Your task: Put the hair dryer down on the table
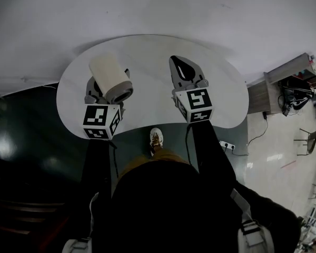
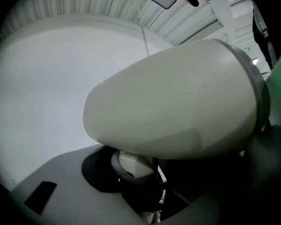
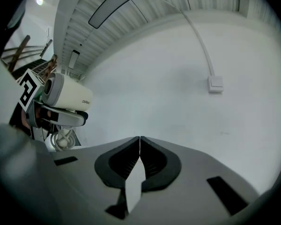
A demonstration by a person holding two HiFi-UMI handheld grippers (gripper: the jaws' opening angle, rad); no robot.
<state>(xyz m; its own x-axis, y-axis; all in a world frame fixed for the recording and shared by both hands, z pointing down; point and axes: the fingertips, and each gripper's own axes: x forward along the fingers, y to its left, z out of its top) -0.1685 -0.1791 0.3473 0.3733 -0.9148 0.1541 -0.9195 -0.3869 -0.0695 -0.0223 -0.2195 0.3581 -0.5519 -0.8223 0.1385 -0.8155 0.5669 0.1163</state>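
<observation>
Presently, itemised from near to far:

1. Person, seen from above in the head view: both arms in dark sleeves stretched forward side by side, well apart. One pale shoe shows on the dark floor between them, at the table's near edge.

2. Left gripper: held out roughly level over the left part of the white rounded table, with its marker cube nearest the person. The jaws are clamped on the handle of the hair dryer. In the left gripper view the handle's neck sits between the left gripper's dark pads.

3. Hair dryer: cream barrel with a grey ring at its near end. It is carried above the jaws and lies along the gripper's line, far end toward the wall. It hangs over the table's left side. Contact with the tabletop cannot be made out.

4. Right gripper: level over the table's right part, its own marker cube at the near end. In the right gripper view the jaws of the right gripper are together, tips meeting, with nothing between them.

5. The right gripper view also shows the hair dryer at its left, with a coiled white cord below it.

6. Far wall: a white switch box with a conduit running up from it.
</observation>
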